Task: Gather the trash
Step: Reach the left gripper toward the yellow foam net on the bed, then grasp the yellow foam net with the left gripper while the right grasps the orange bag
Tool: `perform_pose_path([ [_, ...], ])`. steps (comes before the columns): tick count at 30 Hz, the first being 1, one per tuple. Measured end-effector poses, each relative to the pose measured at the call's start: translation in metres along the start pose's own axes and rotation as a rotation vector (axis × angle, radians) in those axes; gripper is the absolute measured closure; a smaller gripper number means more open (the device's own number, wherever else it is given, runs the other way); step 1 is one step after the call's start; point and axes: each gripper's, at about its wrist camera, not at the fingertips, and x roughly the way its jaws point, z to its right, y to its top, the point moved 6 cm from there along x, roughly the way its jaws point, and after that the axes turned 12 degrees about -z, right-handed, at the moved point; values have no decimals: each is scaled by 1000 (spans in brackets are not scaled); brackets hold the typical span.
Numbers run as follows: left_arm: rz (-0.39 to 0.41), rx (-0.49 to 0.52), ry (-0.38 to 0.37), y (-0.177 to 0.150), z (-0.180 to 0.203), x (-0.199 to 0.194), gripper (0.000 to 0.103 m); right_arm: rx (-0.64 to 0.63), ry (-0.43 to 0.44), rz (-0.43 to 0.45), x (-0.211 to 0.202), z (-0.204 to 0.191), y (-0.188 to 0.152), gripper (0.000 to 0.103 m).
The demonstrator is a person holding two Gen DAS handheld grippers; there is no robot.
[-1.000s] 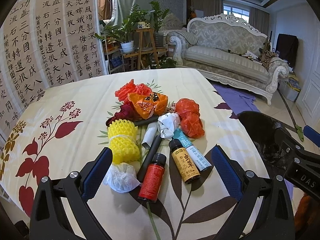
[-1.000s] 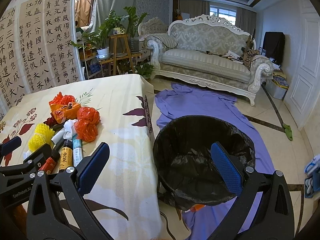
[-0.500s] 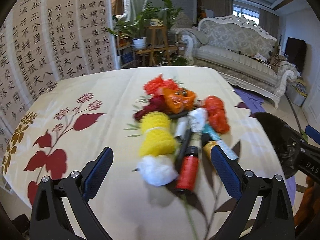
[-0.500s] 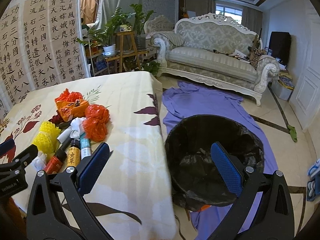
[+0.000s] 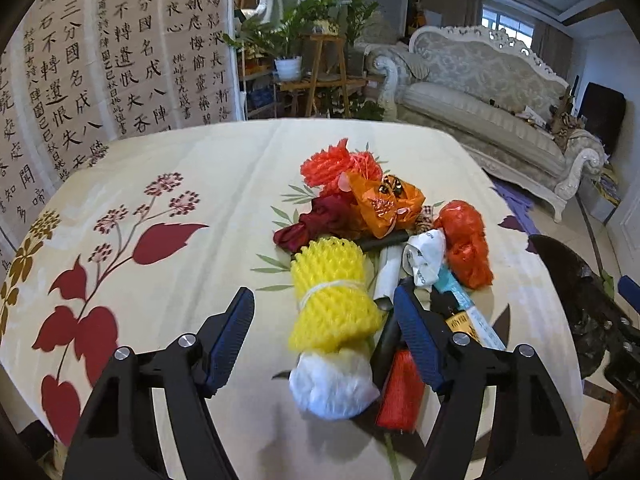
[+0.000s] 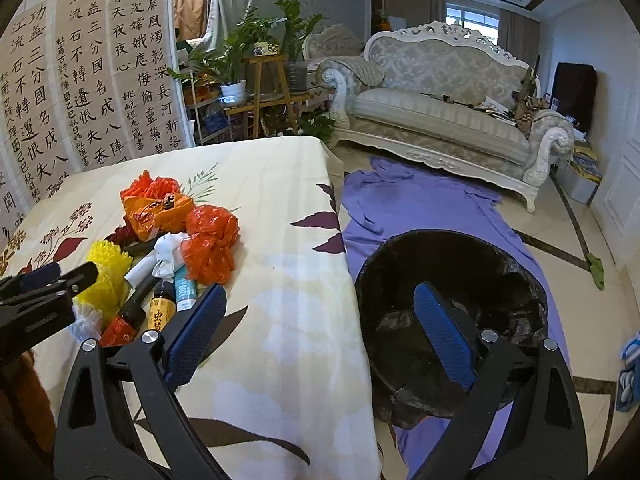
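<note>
A pile of trash lies on the floral tablecloth (image 5: 180,184): a yellow foam net (image 5: 330,300), a white foam net (image 5: 332,384), a red-labelled bottle (image 5: 400,392), a brown bottle (image 6: 160,312), orange-red bags (image 5: 464,244) and an orange wrapper (image 5: 384,204). My left gripper (image 5: 324,320) is open, its fingers on either side of the yellow net, apart from it. My right gripper (image 6: 316,332) is open and empty, over the table edge beside the black-lined bin (image 6: 452,312).
The bin stands on the floor right of the table, on a purple cloth (image 6: 420,204). A white sofa (image 6: 440,112), a plant stand (image 6: 264,92) and a calligraphy screen (image 5: 100,60) lie beyond the table.
My left gripper has moved forward and left, from the bottles to around the yellow net, and its fingers have narrowed. My right gripper has shifted slightly left toward the table.
</note>
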Motion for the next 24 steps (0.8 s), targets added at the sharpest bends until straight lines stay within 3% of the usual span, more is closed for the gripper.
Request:
perform_pose_path([
  [2, -22, 4, -11, 2, 0, 8, 35, 1, 3, 0, 1, 0, 3, 11],
  [4, -47, 14, -18, 2, 1, 17, 48, -5, 6, 0, 4, -3, 6, 13],
  [7, -62, 27, -52, 0, 3, 21, 58, -17, 24, -13, 10, -10, 10, 24],
  [15, -6, 4, -45, 5, -12, 7, 60, -76, 80, -25, 25, -46, 27, 25],
  [24, 7, -51, 21, 8, -52, 7, 60, -130, 108, -73, 56, -83, 42, 39],
])
